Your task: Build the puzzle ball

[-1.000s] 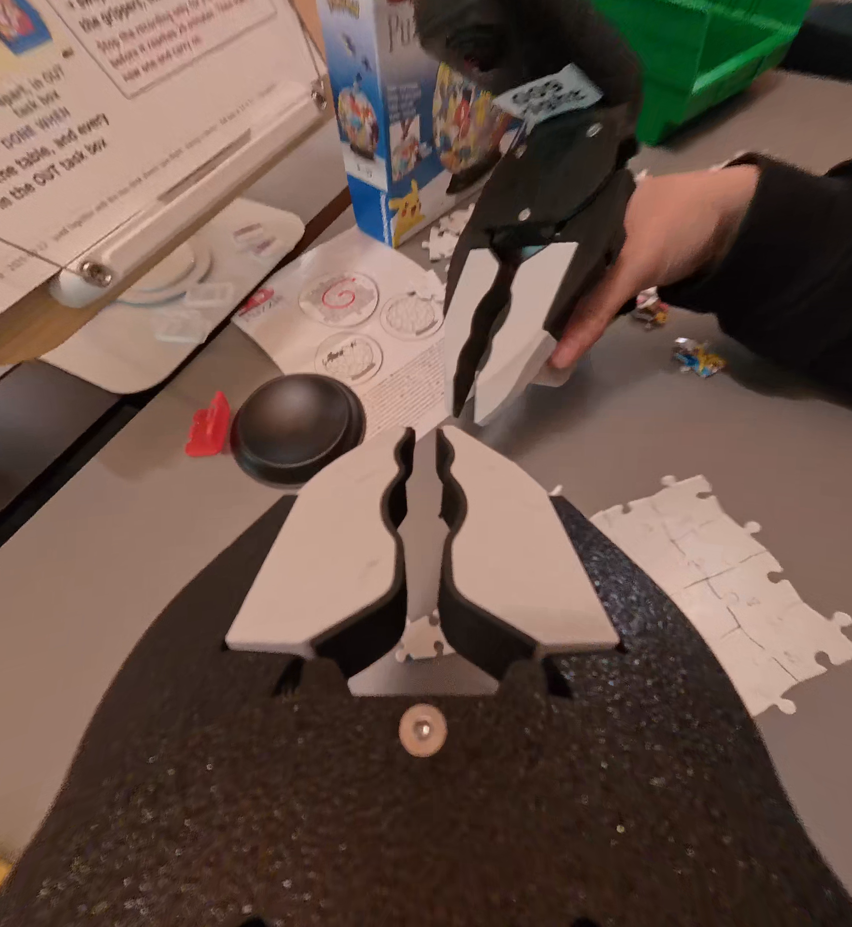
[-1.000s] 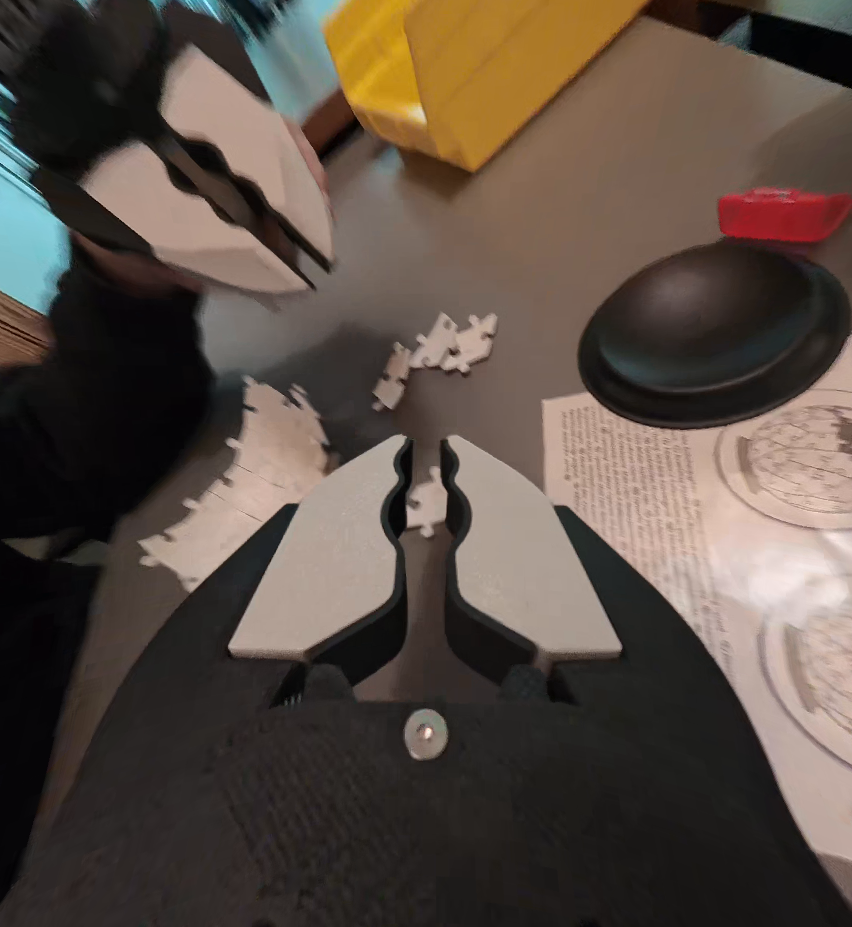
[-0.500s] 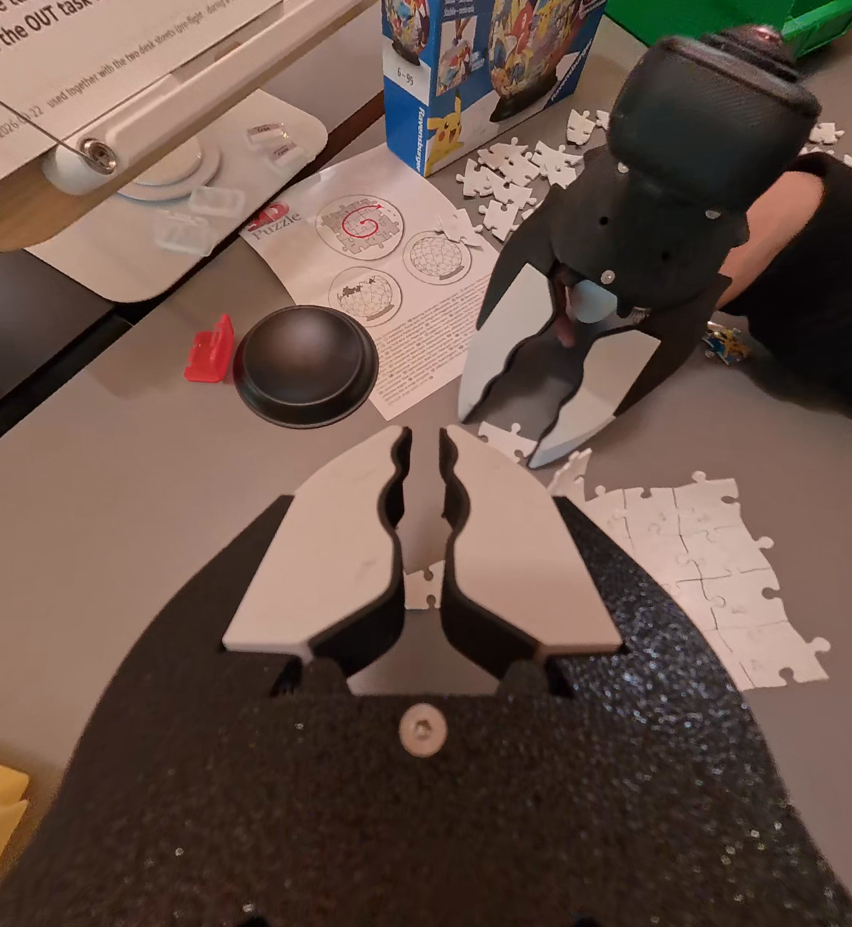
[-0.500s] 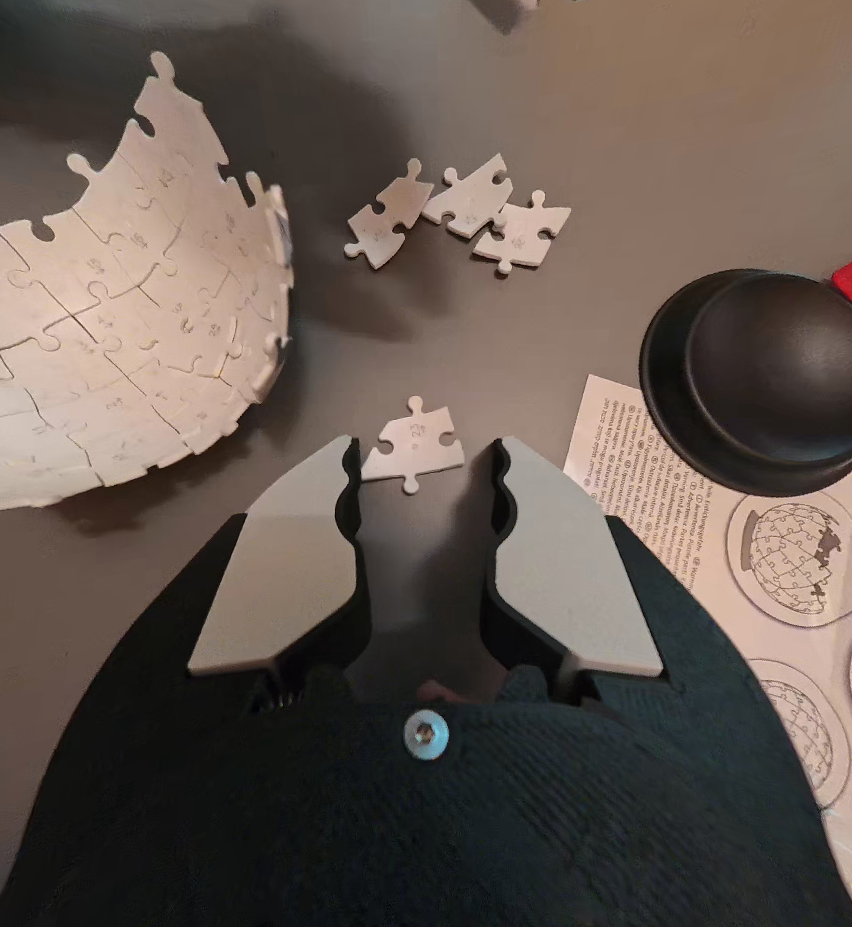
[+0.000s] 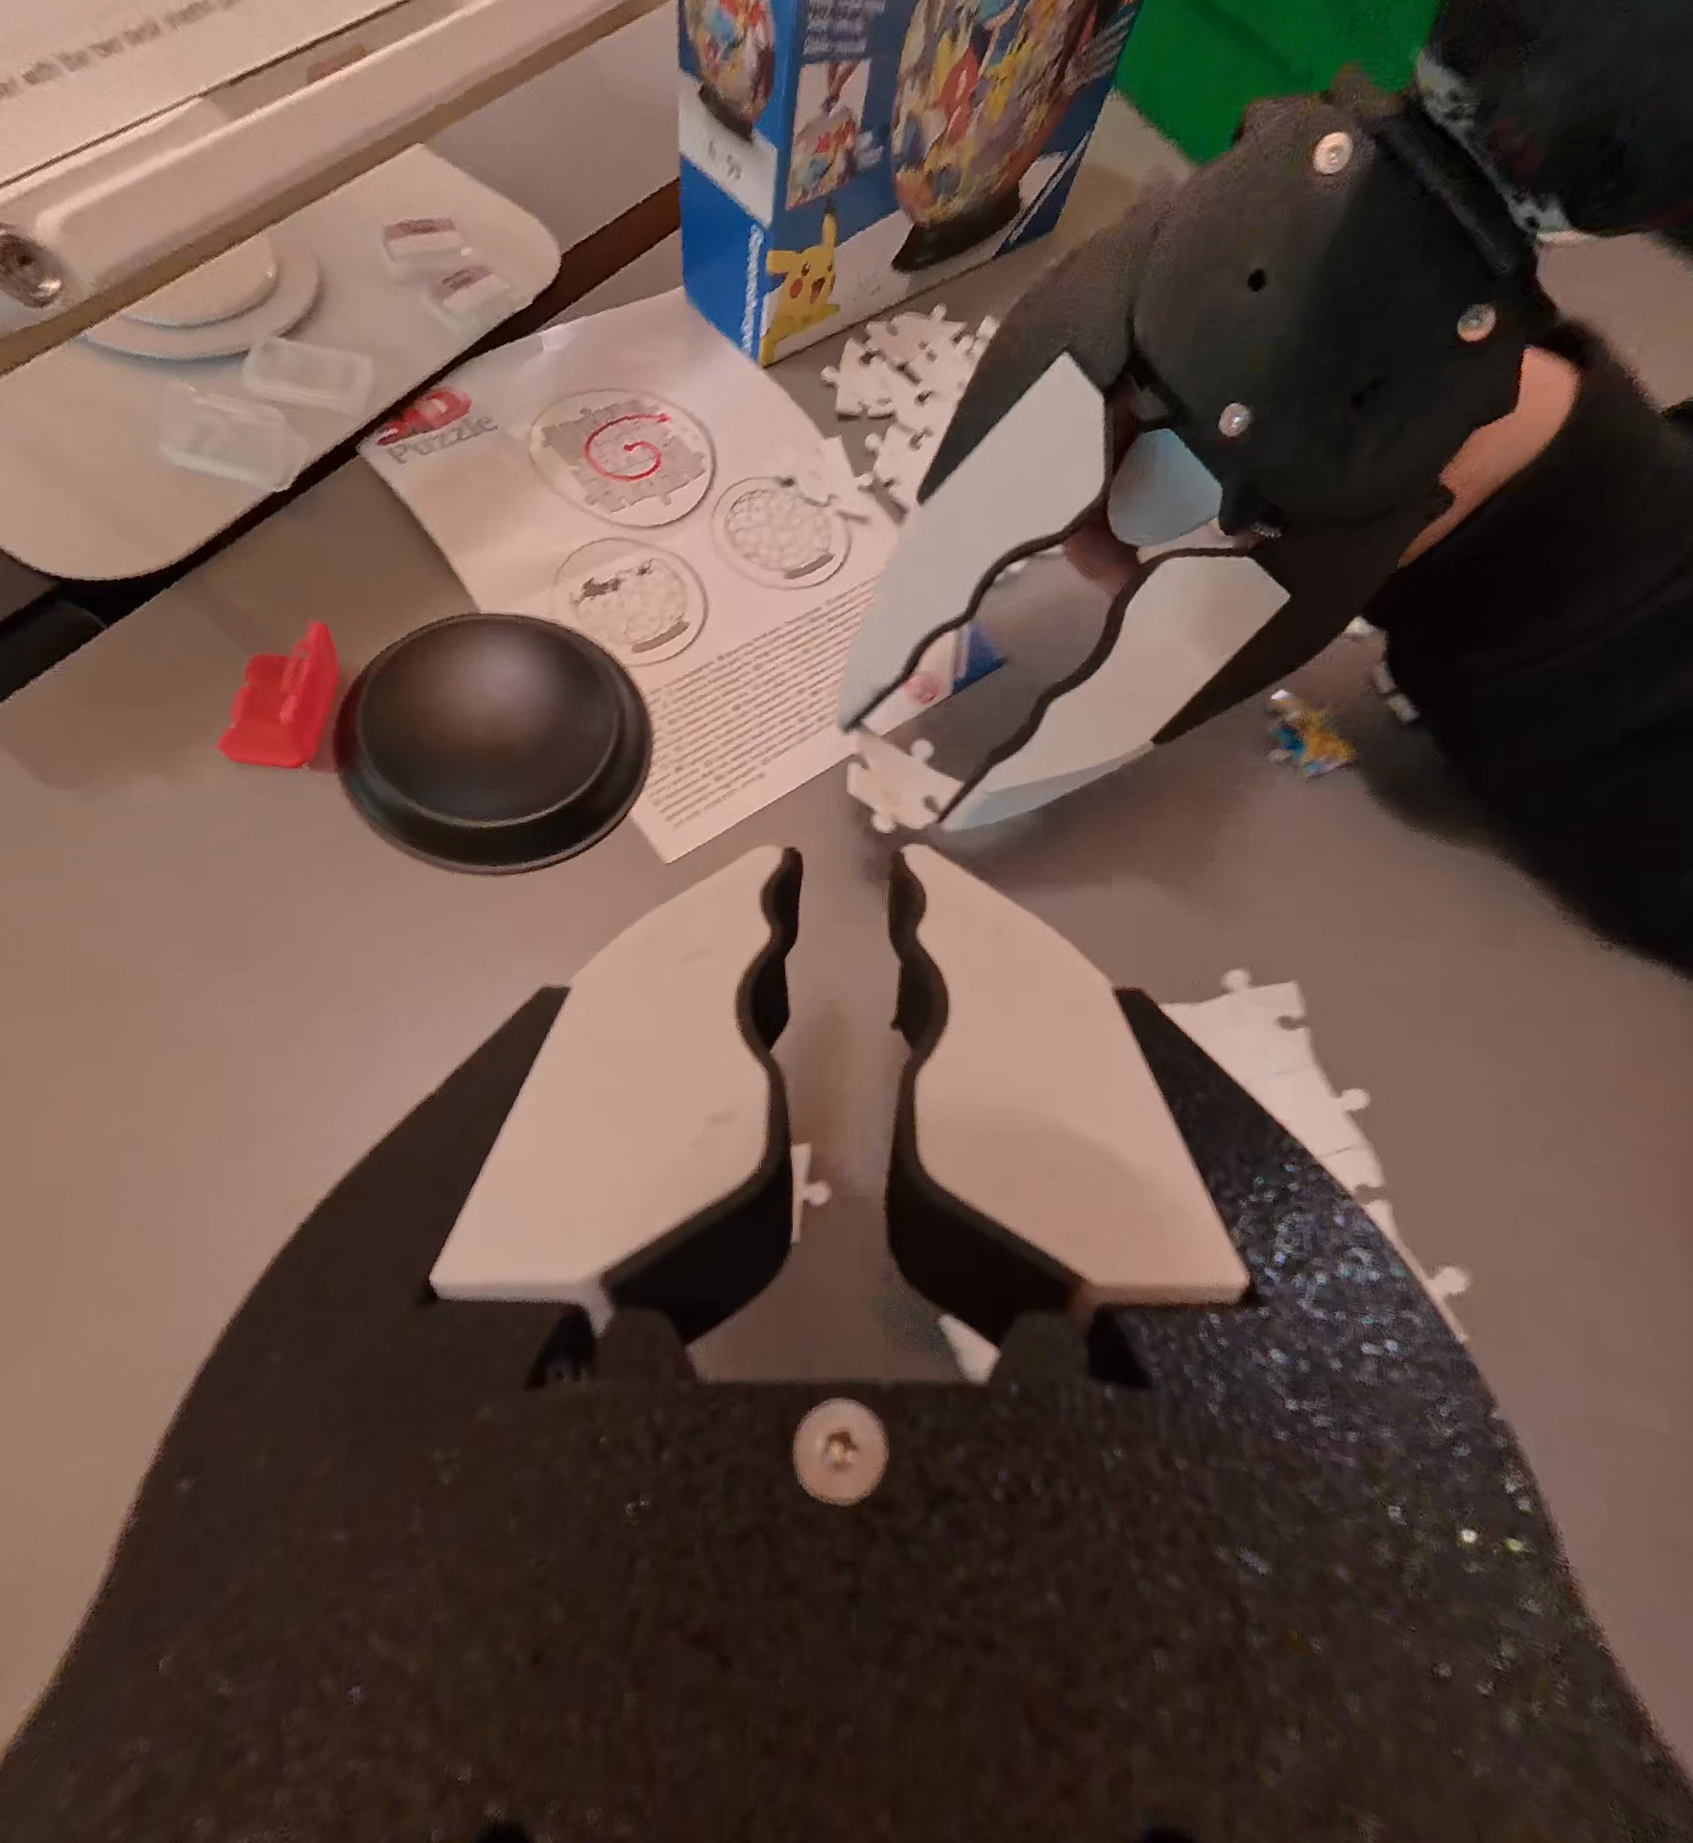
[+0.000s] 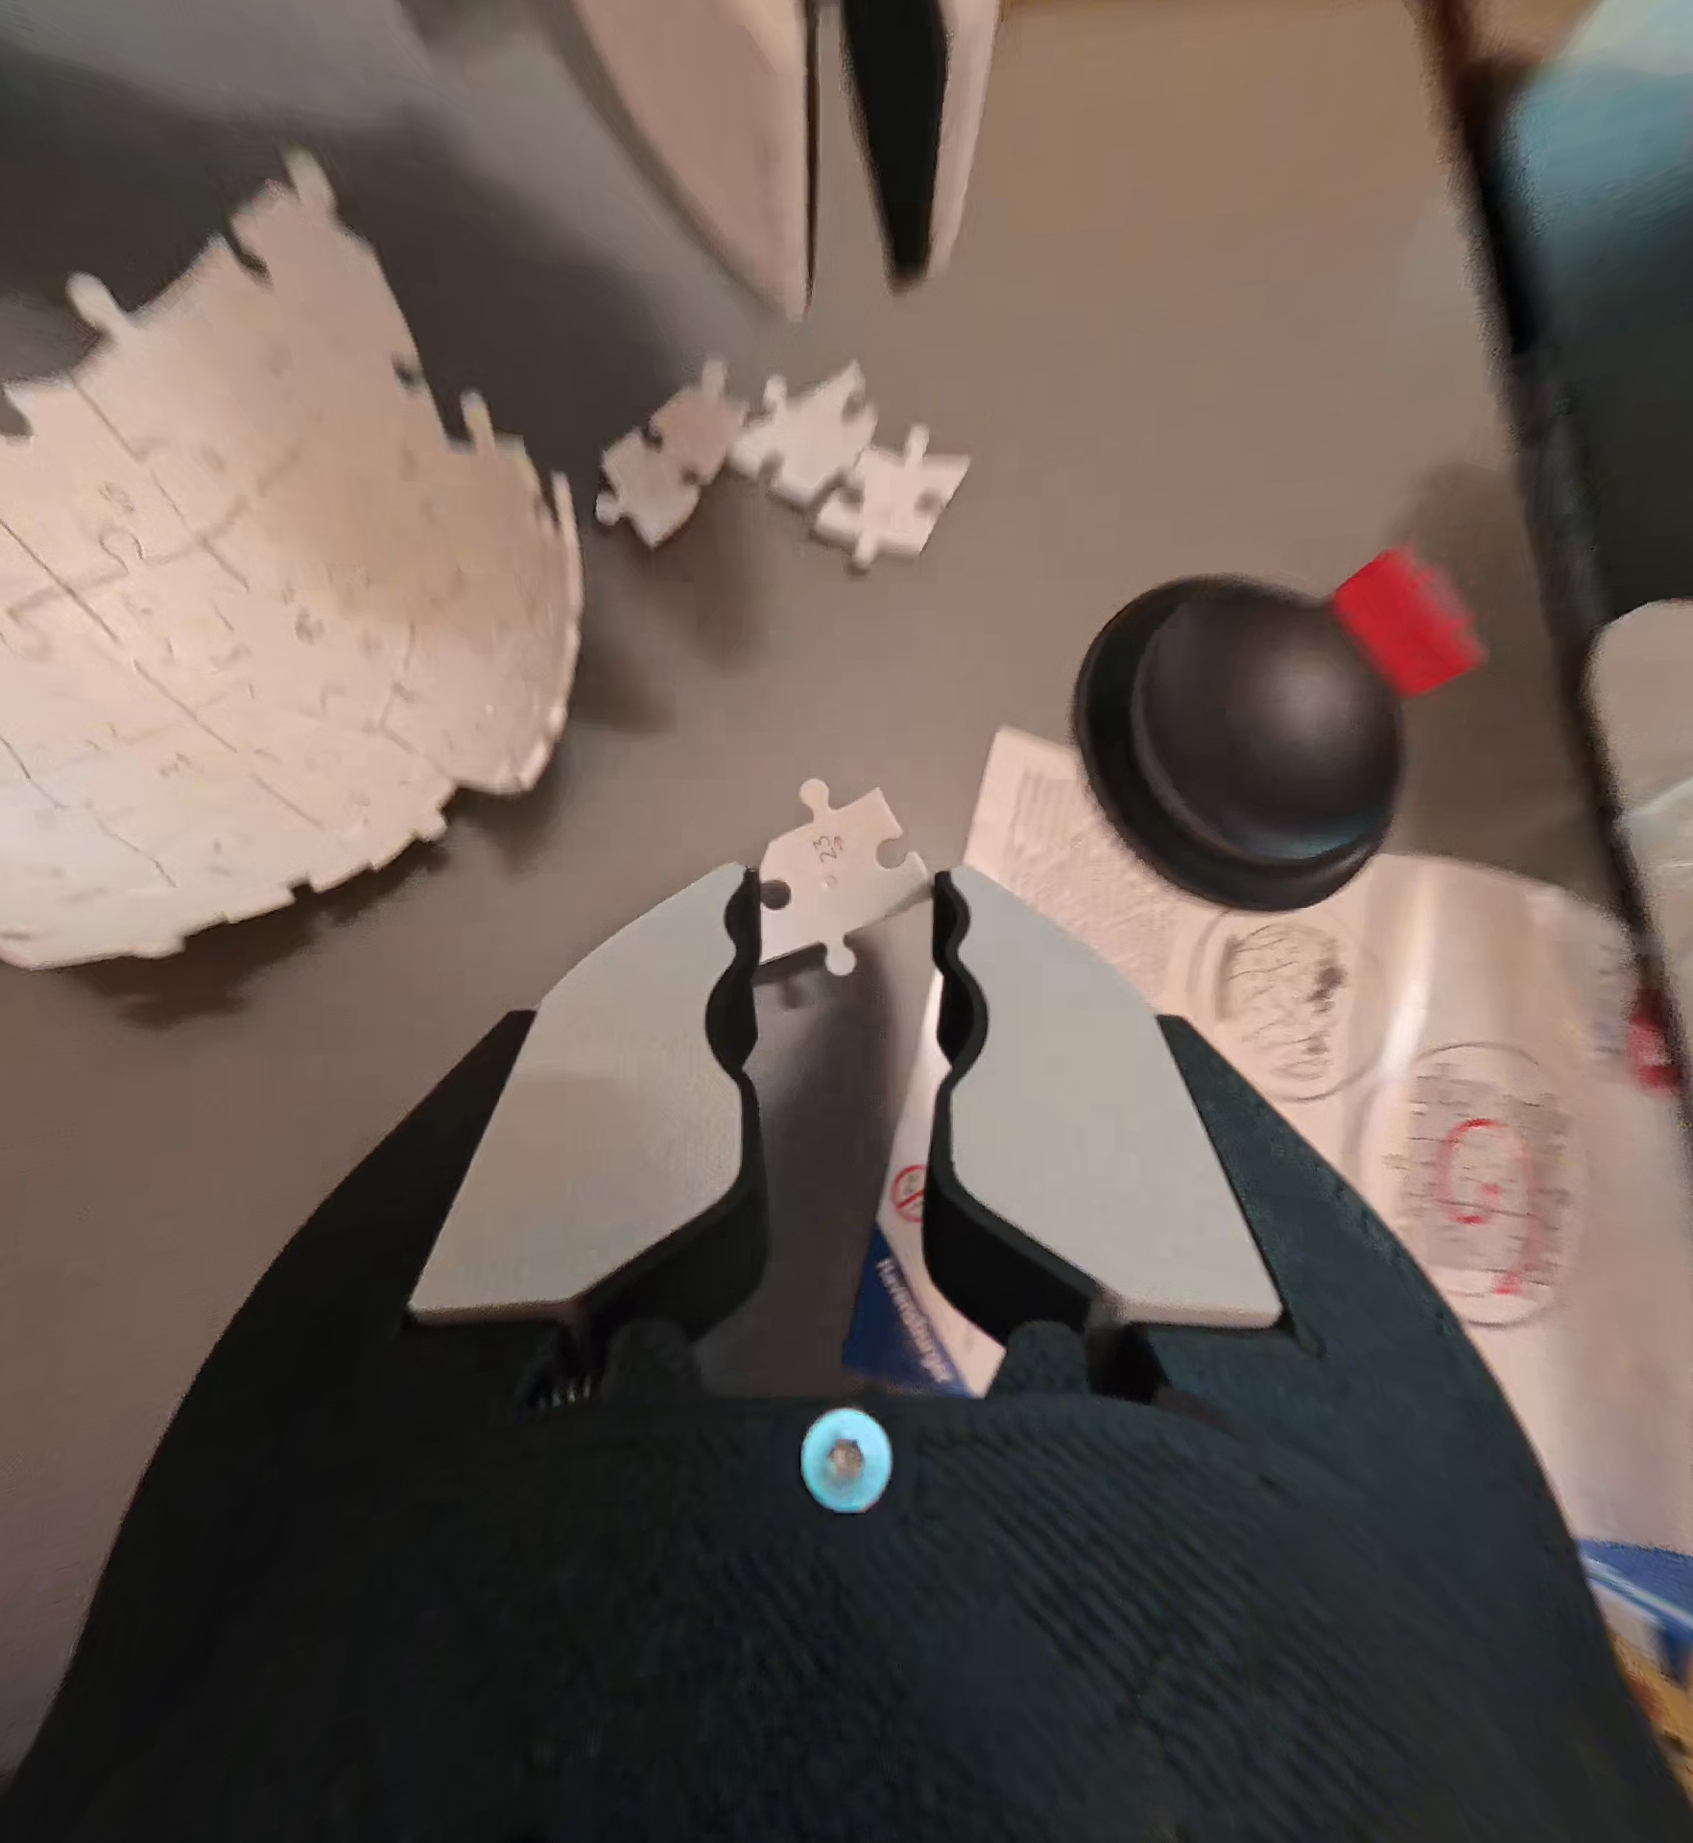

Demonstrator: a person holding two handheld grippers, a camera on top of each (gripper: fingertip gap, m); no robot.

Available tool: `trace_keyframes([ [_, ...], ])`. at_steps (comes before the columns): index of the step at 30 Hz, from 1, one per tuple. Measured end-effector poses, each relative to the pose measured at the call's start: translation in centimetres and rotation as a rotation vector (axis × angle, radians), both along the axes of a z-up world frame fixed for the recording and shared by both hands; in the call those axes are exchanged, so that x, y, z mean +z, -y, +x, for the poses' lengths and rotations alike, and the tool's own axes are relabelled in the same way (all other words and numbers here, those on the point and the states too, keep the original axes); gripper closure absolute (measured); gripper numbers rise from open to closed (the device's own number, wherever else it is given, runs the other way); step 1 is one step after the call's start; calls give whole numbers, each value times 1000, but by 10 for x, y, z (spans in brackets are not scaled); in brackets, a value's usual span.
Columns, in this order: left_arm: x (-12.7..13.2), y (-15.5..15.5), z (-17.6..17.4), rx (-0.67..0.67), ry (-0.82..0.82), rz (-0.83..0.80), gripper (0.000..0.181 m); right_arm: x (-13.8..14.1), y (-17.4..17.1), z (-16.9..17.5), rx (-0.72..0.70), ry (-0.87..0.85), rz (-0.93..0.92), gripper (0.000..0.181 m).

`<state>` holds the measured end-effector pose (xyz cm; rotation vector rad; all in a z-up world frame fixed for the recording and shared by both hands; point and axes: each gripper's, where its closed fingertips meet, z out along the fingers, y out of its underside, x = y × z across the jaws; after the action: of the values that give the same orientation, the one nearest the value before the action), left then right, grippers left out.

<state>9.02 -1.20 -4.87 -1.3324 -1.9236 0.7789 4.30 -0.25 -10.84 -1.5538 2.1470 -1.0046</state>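
My right gripper (image 6: pixel 843 883) is shut on a single white puzzle piece (image 6: pixel 838 868), which sits tilted between the fingertips, just off the grey table. The same gripper (image 5: pixel 907 773) and piece (image 5: pixel 897 788) show in the left wrist view. The curved, partly built white puzzle shell (image 6: pixel 224 648) lies to the left of the piece. My left gripper (image 5: pixel 843 873) is narrowly open and empty, hovering over the table, and it hides part of the shell (image 5: pixel 1261 1067). It also shows at the top of the right wrist view (image 6: pixel 852 279).
A black dome stand (image 5: pixel 494 743) with a red clip (image 5: pixel 279 703) beside it sits by the instruction sheet (image 5: pixel 643 479). Three loose pieces (image 6: pixel 793 459) lie beyond the held piece. The puzzle box (image 5: pixel 882 150), more pieces (image 5: pixel 897 369) and a green bin (image 5: pixel 1221 70) are farther back. Some 8 cm of space lies between my two pairs of fingers.
My right gripper came down over the single piece, narrowed its jaws onto it and tipped it up off the table. My left gripper's jaws parted slightly.
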Motion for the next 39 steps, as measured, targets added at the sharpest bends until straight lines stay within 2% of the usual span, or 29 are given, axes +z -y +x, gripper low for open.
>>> trace_keyframes([
  [3,12,-13,-13,-20,-71,81,158,48,6,12,0,109,-197,148],
  [6,18,-18,-17,-15,-83,102,151,79,-1,26,57,114,-382,148],
  [8,22,-18,-16,-6,-89,100,157,88,-5,32,75,100,-424,148],
  [9,26,-20,-16,-15,-110,102,174,89,-6,32,75,85,-428,148],
  [10,31,-22,-17,-29,-138,109,175,89,-9,36,92,93,-416,149],
  [11,34,-24,-17,-41,-155,123,177,90,-12,37,105,96,-409,173],
  [13,34,-24,-16,-44,-152,123,179,92,-11,38,98,110,-430,173],
  [16,34,-17,-15,-14,-154,95,179,92,-7,36,62,139,-391,172],
  [17,39,-12,-16,11,-182,82,179,91,-5,34,45,152,-377,166],
  [21,76,8,-10,117,-380,-16,179,88,6,25,-94,281,-213,144],
  [23,95,9,-8,124,-473,-70,179,100,4,35,-113,469,-107,145],
  [26,117,1,-9,82,-586,-154,179,129,-11,54,-21,769,25,157],
  [27,119,-3,-11,62,-599,-158,180,134,-12,56,-21,818,52,166],
  [30,124,-8,-13,32,-634,-158,180,149,-13,55,-15,963,98,167],
  [31,125,-11,-14,16,-649,-148,180,153,-12,53,-17,997,107,173],
  [32,125,-11,-14,15,-649,-148,180,154,-10,50,-26,1011,108,179],
  [34,122,-12,-14,-3,-623,-159,180,152,-11,47,-18,995,118,180],
  [39,95,-22,-12,-104,-419,-197,180,141,-14,32,-5,763,42,180],
])
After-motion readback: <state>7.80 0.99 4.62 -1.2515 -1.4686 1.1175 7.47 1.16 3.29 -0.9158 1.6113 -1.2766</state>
